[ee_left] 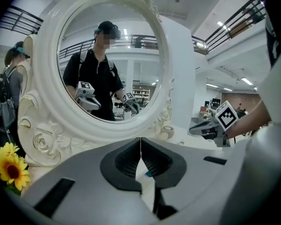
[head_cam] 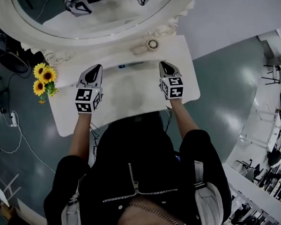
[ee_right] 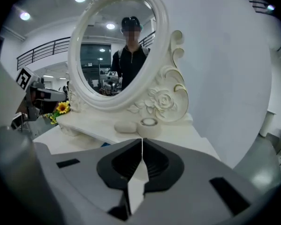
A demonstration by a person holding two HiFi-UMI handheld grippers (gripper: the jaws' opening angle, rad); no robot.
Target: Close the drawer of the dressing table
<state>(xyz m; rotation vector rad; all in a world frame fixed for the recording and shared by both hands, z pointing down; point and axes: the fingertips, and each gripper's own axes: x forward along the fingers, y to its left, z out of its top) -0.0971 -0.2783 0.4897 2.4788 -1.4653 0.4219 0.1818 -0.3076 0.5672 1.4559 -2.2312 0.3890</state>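
Note:
The white dressing table point(head_cam: 126, 97) stands below me, its oval mirror point(head_cam: 98, 8) at the back. No drawer shows in any view; my body covers the table's front edge. My left gripper point(head_cam: 96, 69) hovers over the left part of the tabletop, jaws shut and empty, tips meeting point(ee_left: 140, 142). My right gripper point(head_cam: 164, 64) hovers over the right part, also shut on nothing point(ee_right: 142, 142). Each gripper shows in the other's view: the right gripper point(ee_left: 194, 130) and the left gripper point(ee_right: 63, 96). Both point toward the mirror.
Sunflowers point(head_cam: 43, 81) stand at the table's left end. A small round jar point(head_cam: 152, 44) and a pale oval object point(ee_right: 126, 126) sit at the mirror's foot. A small blue item point(head_cam: 124, 65) lies on the tabletop. A cable and power strip point(head_cam: 13, 118) lie on the floor to the left.

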